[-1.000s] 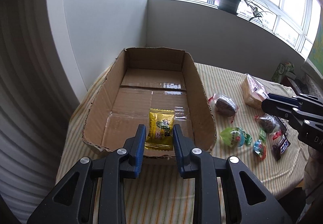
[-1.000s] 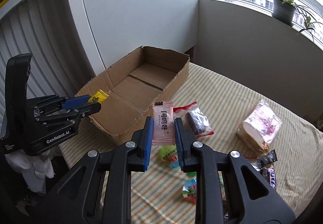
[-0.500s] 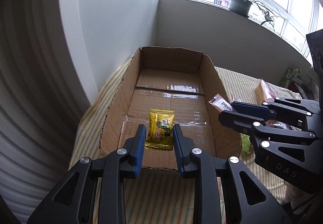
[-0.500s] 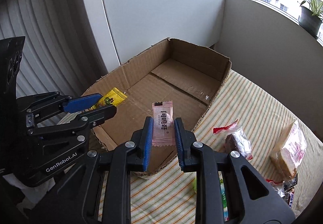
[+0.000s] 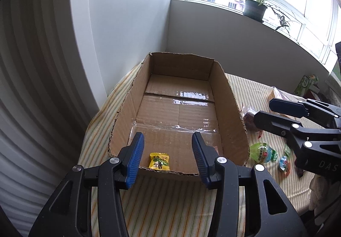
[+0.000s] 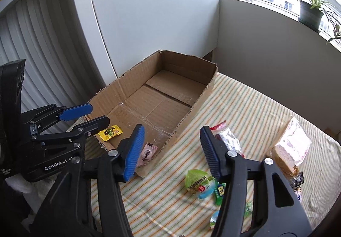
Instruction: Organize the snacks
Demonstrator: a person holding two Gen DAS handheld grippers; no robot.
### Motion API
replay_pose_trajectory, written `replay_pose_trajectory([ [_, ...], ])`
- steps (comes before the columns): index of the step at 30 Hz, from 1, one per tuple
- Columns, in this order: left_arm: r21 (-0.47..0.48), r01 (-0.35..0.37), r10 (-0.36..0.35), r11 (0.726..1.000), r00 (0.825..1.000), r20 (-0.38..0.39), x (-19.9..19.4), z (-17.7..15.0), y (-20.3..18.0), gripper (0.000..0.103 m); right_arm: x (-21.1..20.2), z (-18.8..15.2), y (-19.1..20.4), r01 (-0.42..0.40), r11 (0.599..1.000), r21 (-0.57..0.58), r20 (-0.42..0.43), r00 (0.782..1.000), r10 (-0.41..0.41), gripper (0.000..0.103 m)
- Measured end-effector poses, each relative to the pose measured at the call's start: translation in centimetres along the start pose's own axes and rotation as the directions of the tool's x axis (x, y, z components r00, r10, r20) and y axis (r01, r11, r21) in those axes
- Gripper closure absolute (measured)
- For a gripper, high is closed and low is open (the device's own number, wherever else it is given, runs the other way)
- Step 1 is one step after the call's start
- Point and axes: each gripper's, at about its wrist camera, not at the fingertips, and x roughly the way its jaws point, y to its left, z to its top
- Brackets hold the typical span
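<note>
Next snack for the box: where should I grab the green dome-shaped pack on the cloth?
Come down from above on the green pack and close the fingers across its rounded dome. It lies flat on the cloth, and the dome is its only raised, bulky part.

The box [image 5: 232, 109] is rough brown corrugated cardboard with torn edges; glossy clear tape [image 5: 187, 96] crosses its floor. The cloth [image 6: 245, 104] is matt woven fabric with stripes. At 6 o'clock in the box, the yellow candy [image 5: 159, 161] has a shiny plastic wrapper.
</note>
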Motion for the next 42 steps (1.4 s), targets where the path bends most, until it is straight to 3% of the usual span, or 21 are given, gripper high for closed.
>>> replay_pose_trajectory([
  [1,0.004,0.003,-0.003,1.0,1.0,0.003,-0.3,-0.1,-0.3,0.058,-0.7,-0.2,-0.4,0.009,1.0,0.004,0.009,1.0,-0.009,0.033],
  [8,0.032,0.05,-0.05,0.998,0.999,0.011,-1.7,-0.8,-3.0,0.058,-5.4,-2.5,-4.2,0.069,0.996,0.059,0.039,0.997,-0.071,0.032],
  [13,0.048,0.085,-0.085,0.995,0.996,0.008,-2.4,-1.6,-4.9,0.058,-8.5,-5.2,-7.1,0.126,0.987,0.102,0.042,0.991,-0.13,0.023],
  [23,0.104,0.164,-0.161,0.981,0.986,-0.035,-2.8,-3.4,-9.6,0.058,-12.0,-11.2,-12.4,0.208,0.959,0.19,-0.031,0.978,-0.206,0.023],
  [34,0.152,0.239,-0.222,0.959,0.967,-0.123,-1.5,-5.7,-13.9,0.057,-10.3,-16.3,-14.4,0.172,0.946,0.273,-0.136,0.981,-0.139,0.023],
  [42,0.163,0.267,-0.241,0.95,0.957,-0.163,-0.4,-6.1,-15.3,0.057,-8.2,-17.8,-15.1,0.072,0.911,0.406,-0.168,0.986,-0.003,0.023],
])
